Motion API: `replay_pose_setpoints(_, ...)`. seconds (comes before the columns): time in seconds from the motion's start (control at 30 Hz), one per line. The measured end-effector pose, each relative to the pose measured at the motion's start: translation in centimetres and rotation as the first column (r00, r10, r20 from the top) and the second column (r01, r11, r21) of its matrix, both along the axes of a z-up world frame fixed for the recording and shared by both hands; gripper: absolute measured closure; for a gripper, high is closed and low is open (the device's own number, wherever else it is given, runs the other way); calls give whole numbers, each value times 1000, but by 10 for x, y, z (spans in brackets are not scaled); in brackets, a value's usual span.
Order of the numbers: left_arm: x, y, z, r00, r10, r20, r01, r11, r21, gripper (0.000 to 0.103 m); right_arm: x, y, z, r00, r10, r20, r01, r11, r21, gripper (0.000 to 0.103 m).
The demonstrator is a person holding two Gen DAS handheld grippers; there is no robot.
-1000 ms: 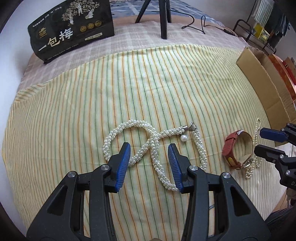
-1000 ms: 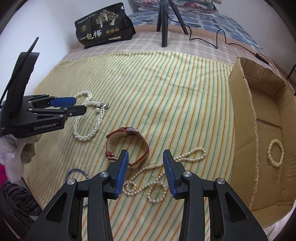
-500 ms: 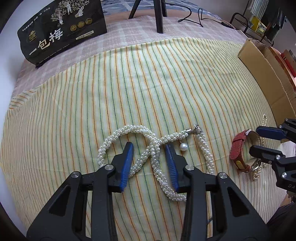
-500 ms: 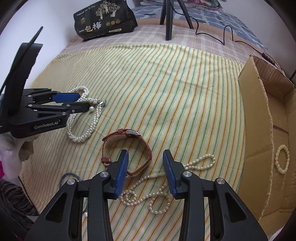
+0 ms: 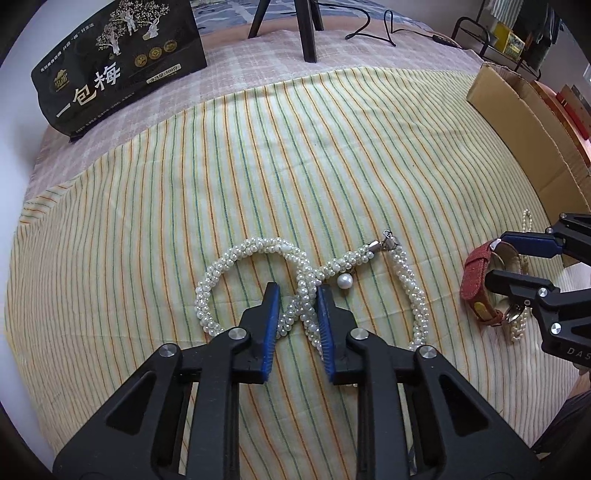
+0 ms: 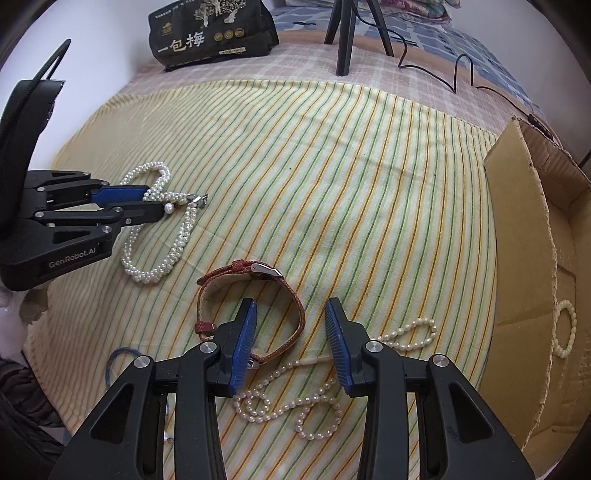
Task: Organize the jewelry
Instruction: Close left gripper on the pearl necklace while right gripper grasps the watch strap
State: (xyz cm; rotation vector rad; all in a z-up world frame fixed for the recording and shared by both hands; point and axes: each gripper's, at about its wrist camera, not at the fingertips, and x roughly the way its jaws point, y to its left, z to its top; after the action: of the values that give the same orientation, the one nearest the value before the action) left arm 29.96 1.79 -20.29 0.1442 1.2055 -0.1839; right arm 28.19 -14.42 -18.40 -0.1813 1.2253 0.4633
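Observation:
A thick twisted pearl necklace (image 5: 255,251) lies looped on the striped cloth; it also shows in the right wrist view (image 6: 177,243). My left gripper (image 5: 295,295) is narrowed around the necklace's crossing strands and touches them on the cloth. A red-strap watch (image 6: 295,314) lies in front of my right gripper (image 6: 290,312), which is open with its fingers on either side of the strap. A thin pearl strand (image 6: 325,395) lies under and right of the right gripper. A cardboard box (image 6: 524,258) at right holds a bead bracelet (image 6: 565,328).
A black printed bag (image 5: 118,66) and a tripod leg (image 5: 306,33) stand at the far side of the bed. A black cable (image 6: 458,70) runs behind the cloth. The box wall rises along the right edge of the cloth.
My left gripper moved forward over the thick necklace and narrowed its jaws around the crossing strands. My right gripper moved forward over the watch and stayed open.

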Motion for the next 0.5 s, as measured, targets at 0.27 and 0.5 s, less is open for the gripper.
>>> replay_pose_setpoints(0.27, -1, 5, 9, 999, 40, 12, -39, 999, -31, 97, -1, 3, 1, 1000, 7, 24, -7, 1000, -20, 96)
replay_pose_setpoints(0.5, -11, 18, 43, 994, 84, 71, -76, 991, -112, 97, -3, -1, 13, 999, 0, 49, 0, 1000, 5, 97)
